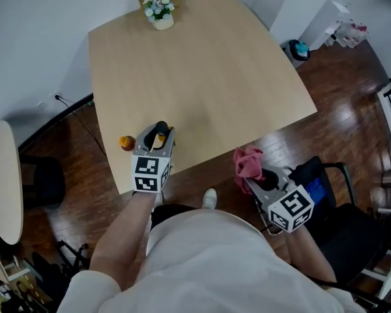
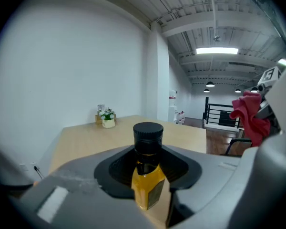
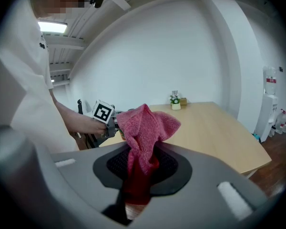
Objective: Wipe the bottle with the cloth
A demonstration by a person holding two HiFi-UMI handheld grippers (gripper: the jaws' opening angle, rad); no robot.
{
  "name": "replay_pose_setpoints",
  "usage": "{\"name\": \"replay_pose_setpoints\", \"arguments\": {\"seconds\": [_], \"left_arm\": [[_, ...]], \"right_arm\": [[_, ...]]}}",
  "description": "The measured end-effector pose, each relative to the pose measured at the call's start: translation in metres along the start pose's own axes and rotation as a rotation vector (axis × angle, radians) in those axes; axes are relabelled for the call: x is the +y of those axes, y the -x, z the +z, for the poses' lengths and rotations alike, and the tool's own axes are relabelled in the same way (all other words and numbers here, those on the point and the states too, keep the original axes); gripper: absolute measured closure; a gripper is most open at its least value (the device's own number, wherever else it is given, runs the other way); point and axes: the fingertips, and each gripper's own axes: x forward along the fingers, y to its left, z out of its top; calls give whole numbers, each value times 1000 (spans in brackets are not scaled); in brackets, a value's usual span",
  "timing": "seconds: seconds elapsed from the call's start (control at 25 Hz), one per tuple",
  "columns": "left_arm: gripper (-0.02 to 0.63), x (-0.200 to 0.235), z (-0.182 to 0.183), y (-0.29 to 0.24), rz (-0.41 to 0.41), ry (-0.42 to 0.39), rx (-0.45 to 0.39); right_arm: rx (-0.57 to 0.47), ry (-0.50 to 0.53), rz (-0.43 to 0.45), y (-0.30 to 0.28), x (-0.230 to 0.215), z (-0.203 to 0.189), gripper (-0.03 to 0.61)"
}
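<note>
While your left gripper point(image 1: 159, 135) hovers over the near edge of the counter point(image 1: 208, 77), its fingers are clamped on the bottle point(image 2: 148, 173). It has an amber body and a black cap, and it stands upright between them. Whether its base touches the counter, I can't tell. Your right gripper point(image 1: 252, 178) is off the counter, just past that same near edge and over the wood floor point(image 1: 339, 129). Its fingers are pinched tight on the red cloth point(image 1: 248, 162), which bunches up above them in a loose tuft. Cloth and bottle are well apart, no contact. A small orange thing point(image 1: 126, 142) sits at the counter's left edge, and a little flower pot point(image 1: 161, 13) stands at the far edge.
</note>
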Motion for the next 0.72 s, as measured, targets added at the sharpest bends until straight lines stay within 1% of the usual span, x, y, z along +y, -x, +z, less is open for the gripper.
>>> {"name": "replay_pose_setpoints", "arguments": {"seconds": [0.2,0.36,0.4,0.44,0.48,0.6,0.72], "left_arm": [[460,8,-20,-10,38,21,10],[455,8,-19,-9,44,22,0],[448,7,-18,-8,46,16,3],[426,7,-16,-6,50,7,10],[410,6,-15,-3,57,-6,21],[400,4,-8,15,72,-79,60],[401,-5,1,51,57,-170,83]], "right_arm": [[15,17,4,10,-10,4,491],[3,32,24,13,-10,6,491],[-2,39,32,14,-8,7,491],[-8,48,41,14,-6,9,491],[-13,60,48,14,-5,10,491],[-31,123,69,10,0,13,491],[-50,183,97,1,5,11,491]]}}
